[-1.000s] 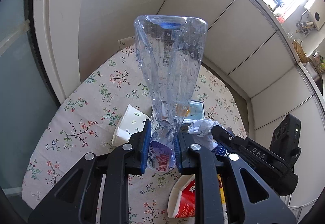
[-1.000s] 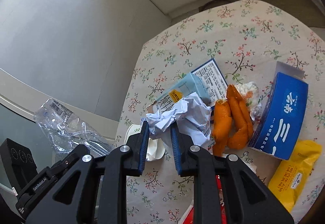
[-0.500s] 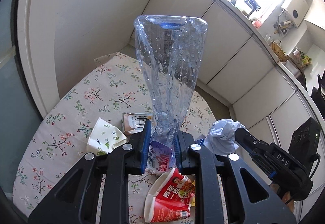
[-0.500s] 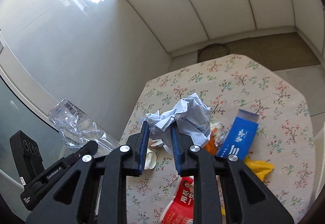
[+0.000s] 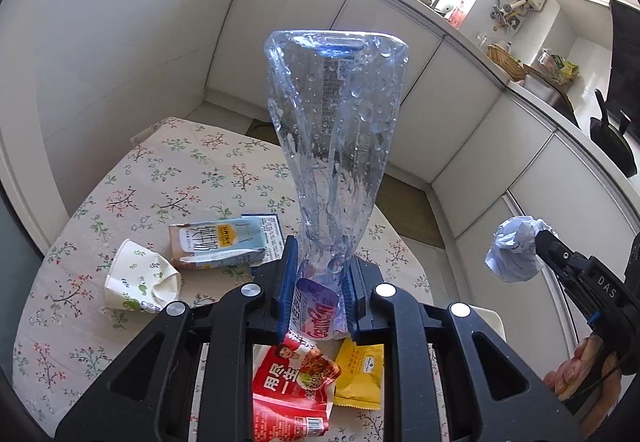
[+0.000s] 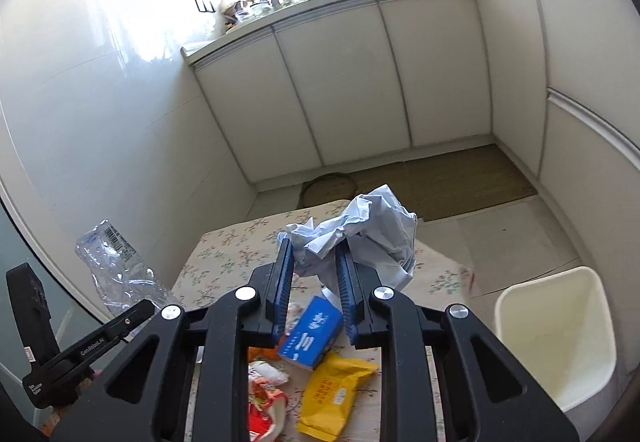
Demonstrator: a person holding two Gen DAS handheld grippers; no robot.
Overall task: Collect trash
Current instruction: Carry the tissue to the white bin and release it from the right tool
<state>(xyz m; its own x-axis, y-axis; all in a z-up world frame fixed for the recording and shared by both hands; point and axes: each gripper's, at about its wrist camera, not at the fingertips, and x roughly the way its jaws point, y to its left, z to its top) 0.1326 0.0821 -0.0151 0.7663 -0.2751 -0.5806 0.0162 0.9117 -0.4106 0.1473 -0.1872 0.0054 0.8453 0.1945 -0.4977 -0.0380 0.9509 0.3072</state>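
My left gripper (image 5: 318,274) is shut on a crushed clear plastic bottle (image 5: 336,129), held by its neck above the table, its base pointing away from me. My right gripper (image 6: 314,266) is shut on a crumpled pale blue paper ball (image 6: 360,234), lifted well above the floral tablecloth (image 6: 236,246). In the left wrist view the paper ball (image 5: 514,252) hangs at the right, past the table's edge. The bottle (image 6: 116,266) shows at the left of the right wrist view. A white bin (image 6: 556,334) stands on the floor to the lower right.
On the tablecloth (image 5: 120,201) lie a squashed paper cup (image 5: 140,282), a milk carton (image 5: 216,246), a red wrapper (image 5: 292,382), a yellow packet (image 6: 332,390) and a blue box (image 6: 312,334). White cabinets (image 6: 360,81) and a floor mat (image 6: 440,177) lie beyond.
Both grippers rose and drew back from the table with their loads. The paper ball left the pile and swung out to the right; the white bin has come into the right wrist view.
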